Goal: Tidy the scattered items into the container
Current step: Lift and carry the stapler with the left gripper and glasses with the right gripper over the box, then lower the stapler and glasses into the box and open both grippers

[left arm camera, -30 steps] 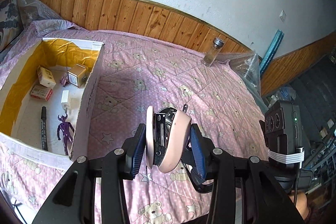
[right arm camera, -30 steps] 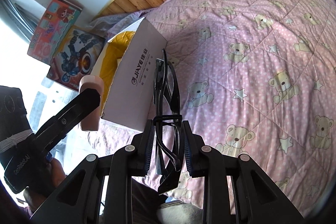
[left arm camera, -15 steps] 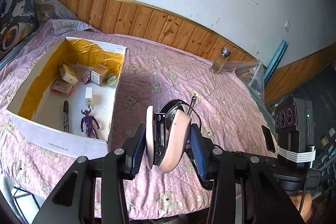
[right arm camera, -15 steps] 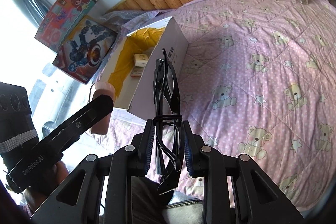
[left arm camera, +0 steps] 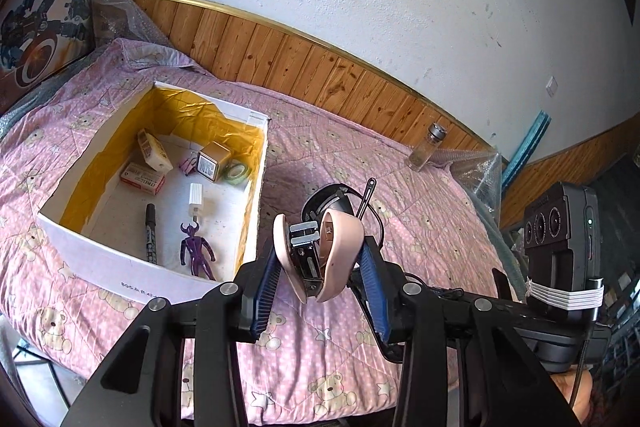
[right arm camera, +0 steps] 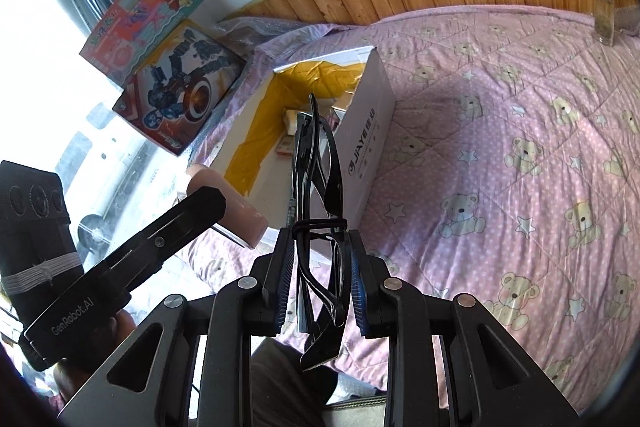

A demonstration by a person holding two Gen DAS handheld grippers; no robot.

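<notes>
In the right wrist view the folded glasses (right arm camera: pixel 316 211) cover much of the inside of the white box (right arm camera: pixel 370 131), and its printed label is too small to read. In the left wrist view the pink stapler (left arm camera: pixel 320 255) hides part of a black object (left arm camera: pixel 326 197) behind it, which cannot be identified. The bed (left arm camera: pixel 420 211) is cut off below.
</notes>
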